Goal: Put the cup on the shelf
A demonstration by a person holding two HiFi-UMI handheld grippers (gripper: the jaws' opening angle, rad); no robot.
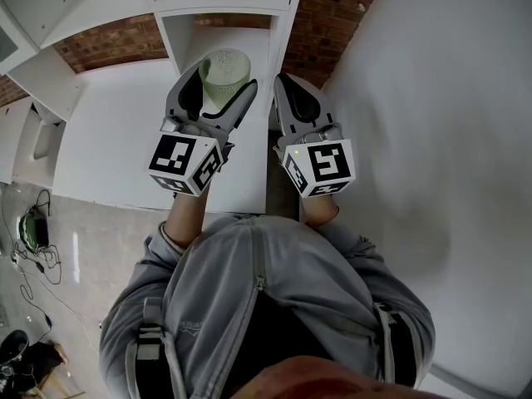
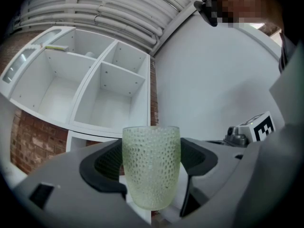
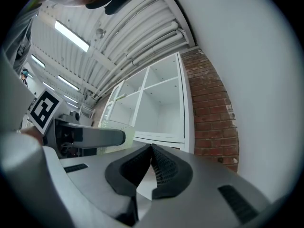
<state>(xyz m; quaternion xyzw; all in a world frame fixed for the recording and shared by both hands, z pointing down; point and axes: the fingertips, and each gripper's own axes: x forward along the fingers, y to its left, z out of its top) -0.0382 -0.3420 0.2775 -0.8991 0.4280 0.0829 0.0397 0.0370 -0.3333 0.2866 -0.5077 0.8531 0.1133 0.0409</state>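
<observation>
A pale green dimpled cup [image 1: 224,80] stands upright between the jaws of my left gripper [image 1: 218,90], which is shut on it. In the left gripper view the cup [image 2: 151,171] fills the gap between the dark pads, both pressing its sides. The white shelf unit [image 1: 218,7] lies just ahead of the cup, with an open compartment [image 1: 237,44] right behind it. My right gripper [image 1: 285,98] is beside the left one, to its right, with its jaws shut and nothing between them [image 3: 151,161].
The white shelf unit [image 2: 95,94] has several open, bare compartments. A brick wall [image 1: 341,15] shows behind the shelf and a plain white wall [image 1: 440,140] stands at the right. Cables and gear [image 1: 33,239] lie on the floor at the lower left.
</observation>
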